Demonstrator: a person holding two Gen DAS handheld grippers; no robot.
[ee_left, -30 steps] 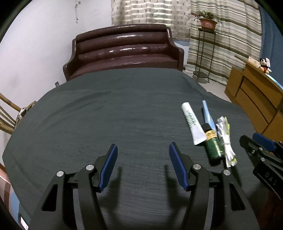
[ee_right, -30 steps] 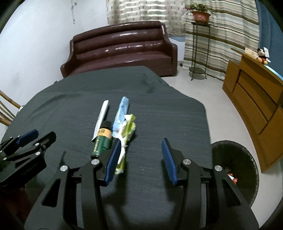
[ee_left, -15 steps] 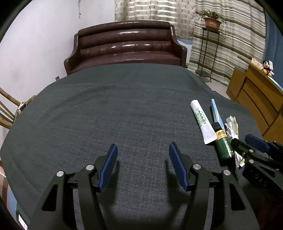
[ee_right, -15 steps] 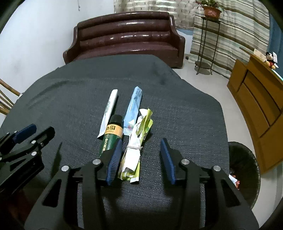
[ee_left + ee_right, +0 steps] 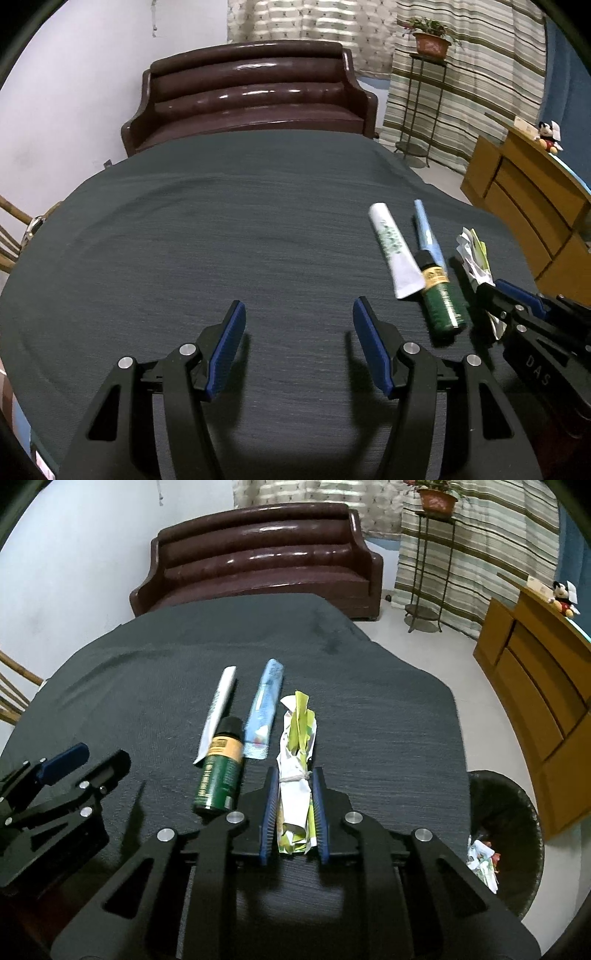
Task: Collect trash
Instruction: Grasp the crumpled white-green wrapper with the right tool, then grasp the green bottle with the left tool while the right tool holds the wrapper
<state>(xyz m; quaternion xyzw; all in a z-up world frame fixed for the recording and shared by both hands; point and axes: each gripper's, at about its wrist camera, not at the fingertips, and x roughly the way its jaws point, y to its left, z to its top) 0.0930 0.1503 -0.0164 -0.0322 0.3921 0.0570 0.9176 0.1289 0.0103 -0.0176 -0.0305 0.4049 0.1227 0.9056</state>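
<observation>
My right gripper is clamped around the crumpled paper bundle, which lies on the dark tablecloth. My left gripper is wide open and holds nothing. Just beside the bundle wait a green bottle, blue packet and white tube. The bin below right already holds some scraps; I judge most collecting remains.

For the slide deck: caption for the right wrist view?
Right hand-held gripper shut on paper bundle, beside a green bottle, bin at right.
</observation>
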